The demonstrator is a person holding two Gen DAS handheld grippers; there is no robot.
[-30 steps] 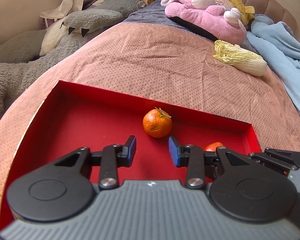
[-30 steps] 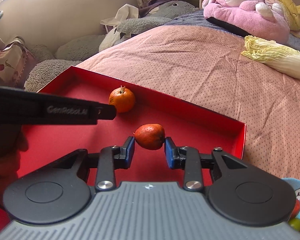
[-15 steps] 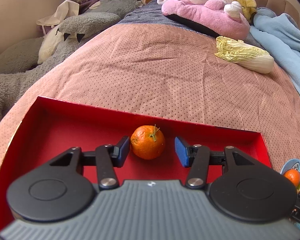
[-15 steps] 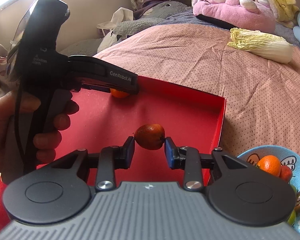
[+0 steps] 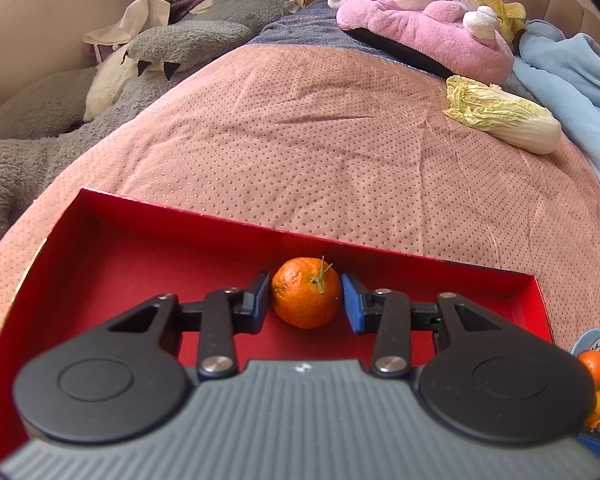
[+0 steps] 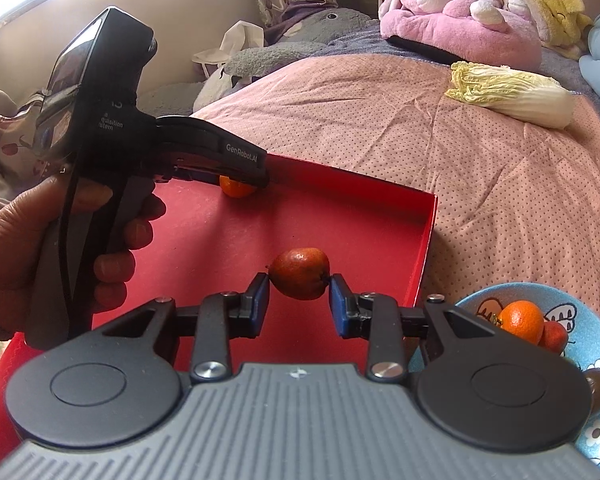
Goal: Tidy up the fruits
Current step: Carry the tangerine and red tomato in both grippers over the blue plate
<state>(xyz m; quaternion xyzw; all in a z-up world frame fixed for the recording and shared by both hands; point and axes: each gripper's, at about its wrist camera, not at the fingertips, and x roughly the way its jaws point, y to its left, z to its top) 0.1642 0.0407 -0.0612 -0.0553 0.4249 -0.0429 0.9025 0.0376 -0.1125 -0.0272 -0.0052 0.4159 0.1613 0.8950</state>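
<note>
An orange tangerine (image 5: 305,298) with a green stem lies against the far wall of the red tray (image 5: 120,256). My left gripper (image 5: 305,302) straddles it and its jaws are closing. The blue pads (image 5: 350,304) sit right beside the peel with only slivers of gap. From the right wrist view, a hand holds the left gripper (image 6: 256,178) over that tangerine (image 6: 234,191). My right gripper (image 6: 299,300) is shut on a small red-brown fruit (image 6: 299,274), lifted above the tray's (image 6: 380,216) right part. A blue bowl (image 6: 532,298) with several fruits sits just right of the tray.
The tray and bowl rest on a pink dotted bedspread (image 5: 320,140). A napa cabbage (image 5: 504,120) lies further back on the right. A pink plush (image 5: 420,20), a grey plush (image 5: 160,48) and a blue blanket (image 5: 572,64) border the bed.
The left gripper moved up to the tangerine, widened its jaws around it, then narrowed them. The right gripper carried the red-brown fruit to the right, bringing the blue bowl into view.
</note>
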